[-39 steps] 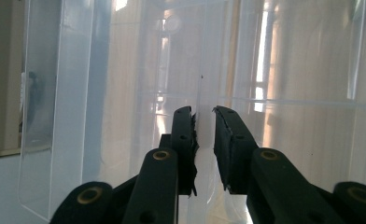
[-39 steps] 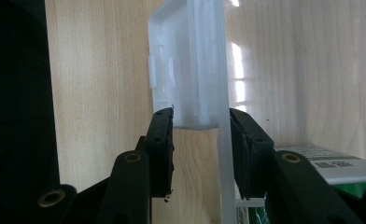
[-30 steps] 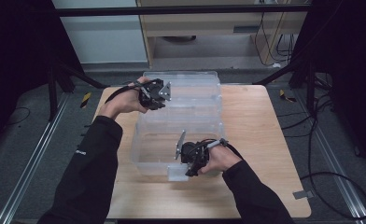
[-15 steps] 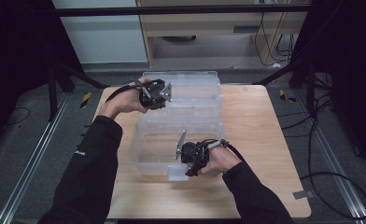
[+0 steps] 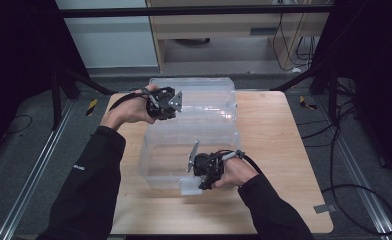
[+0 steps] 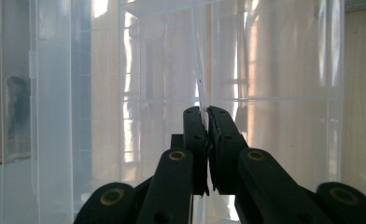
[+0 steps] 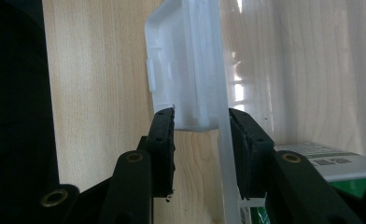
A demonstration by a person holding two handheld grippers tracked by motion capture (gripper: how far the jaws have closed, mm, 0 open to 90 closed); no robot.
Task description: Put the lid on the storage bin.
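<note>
Clear plastic storage box (image 5: 194, 135): stood mid-tabletop (image 5: 279, 150), its hinged lid (image 5: 204, 97) lying open toward twelve o'clock. Left hand-held gripper (image 6: 205, 122), at the box's ten o'clock corner, had just been closing and was clenched on a thin clear wall of the lid. Right hand-held gripper (image 7: 200, 122), at the box's six o'clock edge, grasped the white latch (image 7: 186, 60) on the front rim. A green-labelled package (image 7: 330, 165) lay inside the box.

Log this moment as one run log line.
left gripper: shut on lid edge | right gripper: clamped on latch | clear bin on table
</note>
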